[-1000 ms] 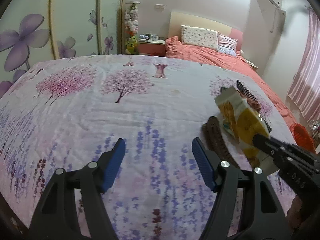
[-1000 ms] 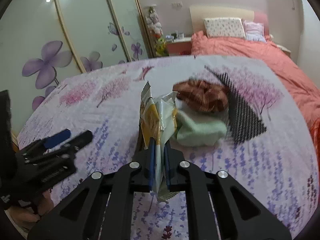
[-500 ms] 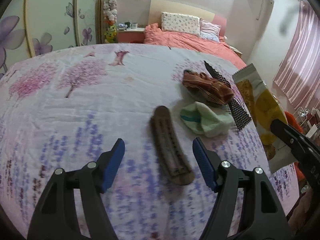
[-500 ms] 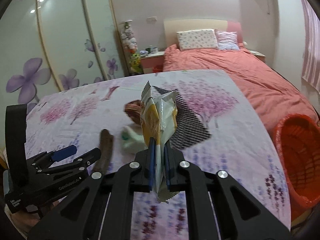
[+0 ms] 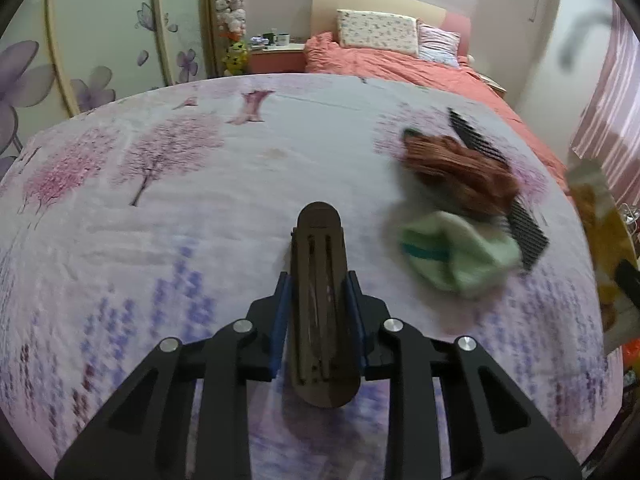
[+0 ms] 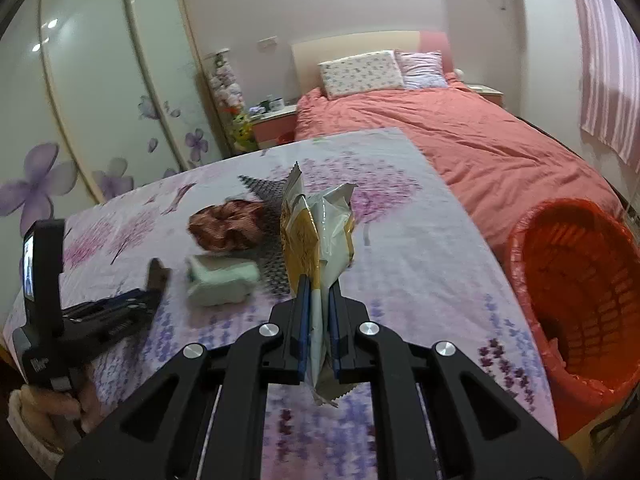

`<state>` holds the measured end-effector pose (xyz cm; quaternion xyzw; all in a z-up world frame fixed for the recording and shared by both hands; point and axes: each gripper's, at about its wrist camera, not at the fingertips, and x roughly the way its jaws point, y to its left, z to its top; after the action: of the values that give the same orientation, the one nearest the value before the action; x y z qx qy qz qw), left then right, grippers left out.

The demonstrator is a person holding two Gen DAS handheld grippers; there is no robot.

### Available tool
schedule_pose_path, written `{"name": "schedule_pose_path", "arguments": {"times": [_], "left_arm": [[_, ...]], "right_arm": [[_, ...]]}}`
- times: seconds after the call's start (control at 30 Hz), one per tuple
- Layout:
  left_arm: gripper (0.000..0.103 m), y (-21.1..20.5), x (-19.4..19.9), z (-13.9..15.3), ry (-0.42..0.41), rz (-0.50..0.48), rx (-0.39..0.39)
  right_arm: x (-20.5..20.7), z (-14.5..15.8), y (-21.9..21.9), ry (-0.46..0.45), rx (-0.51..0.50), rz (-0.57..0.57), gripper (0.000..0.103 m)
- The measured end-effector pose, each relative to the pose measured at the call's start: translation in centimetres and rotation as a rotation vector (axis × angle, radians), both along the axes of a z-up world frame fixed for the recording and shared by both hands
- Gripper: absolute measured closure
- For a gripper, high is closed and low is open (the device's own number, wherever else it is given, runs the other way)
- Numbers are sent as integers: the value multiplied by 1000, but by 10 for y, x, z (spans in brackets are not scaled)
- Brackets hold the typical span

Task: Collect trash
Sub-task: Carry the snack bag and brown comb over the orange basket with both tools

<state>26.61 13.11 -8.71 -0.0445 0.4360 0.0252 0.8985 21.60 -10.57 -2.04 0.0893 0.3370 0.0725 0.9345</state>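
Observation:
A brown oblong piece [image 5: 318, 232], slotted along its length, lies on the flowered table cover [image 5: 160, 240]. My left gripper [image 5: 319, 278] is closing around it, and its blue pads touch both sides. The right wrist view shows the same piece [image 6: 157, 274] in the left gripper [image 6: 136, 300] at the left. My right gripper [image 6: 318, 280] is shut on a yellow and white snack wrapper [image 6: 316, 232], held upright above the cover. That wrapper [image 5: 600, 240] is blurred at the right edge of the left wrist view.
A brown scrunchie [image 5: 460, 172], a folded pale green cloth [image 5: 456, 252] and a black mesh sheet [image 5: 524, 232] lie on the cover's right part. A red basket lined with a red bag [image 6: 576, 280] stands off the table's right edge. A bed with a coral quilt [image 6: 480, 140] lies beyond.
The left gripper moved over the brown piece and its jaws closed from wide open onto it. The right gripper carried the wrapper to the right, bringing the red basket into view.

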Motion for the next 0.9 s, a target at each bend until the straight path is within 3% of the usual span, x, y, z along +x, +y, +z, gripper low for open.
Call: {"name": "schedule_pose_path", "arguments": {"times": [0.23,0.57,0.9], "left_arm": [[64,9,1,-1,-5,-39,5],[69,-4,8,-1,0,-25,49],[71,-4,8,3,-5,-33,-3]], "right_arm": [[7,-10,-16,25,37,-39,94],[7,-19,-24,49,58,-51,94],[2,-13,-32,36,69,-69,94]]}}
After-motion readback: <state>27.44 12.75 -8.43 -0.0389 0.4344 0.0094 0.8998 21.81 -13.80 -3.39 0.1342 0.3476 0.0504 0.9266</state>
